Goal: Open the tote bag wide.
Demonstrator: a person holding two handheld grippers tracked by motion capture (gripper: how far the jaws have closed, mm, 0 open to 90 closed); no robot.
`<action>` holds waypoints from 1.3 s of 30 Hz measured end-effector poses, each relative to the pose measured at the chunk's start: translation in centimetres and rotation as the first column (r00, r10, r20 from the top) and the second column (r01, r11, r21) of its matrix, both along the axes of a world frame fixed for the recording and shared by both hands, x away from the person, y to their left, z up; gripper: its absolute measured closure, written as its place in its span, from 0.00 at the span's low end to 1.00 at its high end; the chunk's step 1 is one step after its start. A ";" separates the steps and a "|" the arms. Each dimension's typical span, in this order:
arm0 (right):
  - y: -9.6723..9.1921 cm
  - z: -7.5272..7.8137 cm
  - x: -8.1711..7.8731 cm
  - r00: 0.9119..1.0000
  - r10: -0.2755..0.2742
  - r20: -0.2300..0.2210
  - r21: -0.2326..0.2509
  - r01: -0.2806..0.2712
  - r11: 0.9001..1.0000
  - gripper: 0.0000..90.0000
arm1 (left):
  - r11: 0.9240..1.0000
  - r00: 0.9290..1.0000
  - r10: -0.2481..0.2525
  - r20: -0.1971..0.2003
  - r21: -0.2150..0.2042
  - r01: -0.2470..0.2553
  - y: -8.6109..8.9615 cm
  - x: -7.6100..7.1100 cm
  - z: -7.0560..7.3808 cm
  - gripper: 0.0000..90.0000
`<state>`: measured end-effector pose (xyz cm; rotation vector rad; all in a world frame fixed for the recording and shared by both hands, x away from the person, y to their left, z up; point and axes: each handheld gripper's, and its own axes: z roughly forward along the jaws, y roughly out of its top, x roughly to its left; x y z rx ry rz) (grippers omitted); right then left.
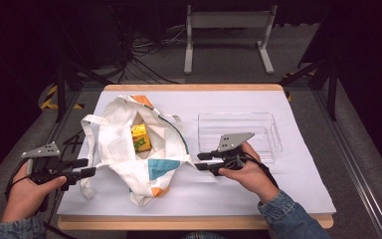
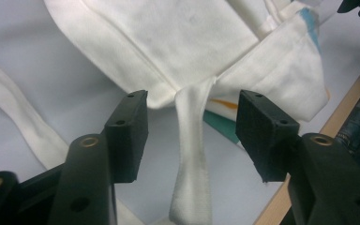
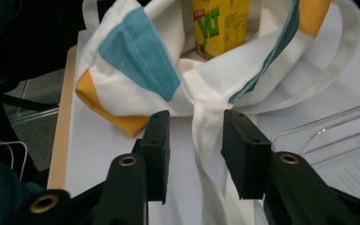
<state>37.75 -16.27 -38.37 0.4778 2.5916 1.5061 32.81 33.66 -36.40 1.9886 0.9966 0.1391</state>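
A white tote bag [image 1: 122, 152] with orange and teal patches lies open on the left half of the table. Inside it stands a yellow drink carton [image 1: 140, 138], also seen past the bag's rim in the right gripper view [image 3: 220, 23]. My left gripper [image 1: 88, 167] is at the bag's left side and stands open [image 2: 192, 112]. A white strap [image 2: 192, 159] runs between its jaws without being pinched. My right gripper [image 1: 199, 161] is at the bag's right side, also open [image 3: 197, 126], with the other strap [image 3: 211, 145] lying in the gap.
A clear plastic tray [image 1: 274, 134] sits on the white sheet just beyond my right hand, with its corner [image 3: 328, 131] near the right jaw. The table's wooden front edge [image 1: 194, 222] is close to both forearms. A grey metal stand [image 1: 229, 20] and cables lie on the floor behind.
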 end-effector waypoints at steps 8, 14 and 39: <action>-0.7 1.2 -0.3 0.999 -0.028 0.030 0.053 0.026 0.998 0.63 | 0.999 0.995 0.045 0.093 -0.034 -0.042 -1.8 -0.2 2.0 0.40; -1.5 1.4 -0.5 0.998 -0.059 0.031 0.070 0.056 0.996 0.61 | 0.998 0.985 0.054 0.166 -0.037 -0.049 -4.9 0.8 2.7 0.37; -4.2 1.6 -1.8 0.986 -0.160 0.038 0.115 0.155 0.981 0.54 | 0.962 0.932 0.213 0.294 0.102 -0.252 -11.8 6.3 -0.3 0.27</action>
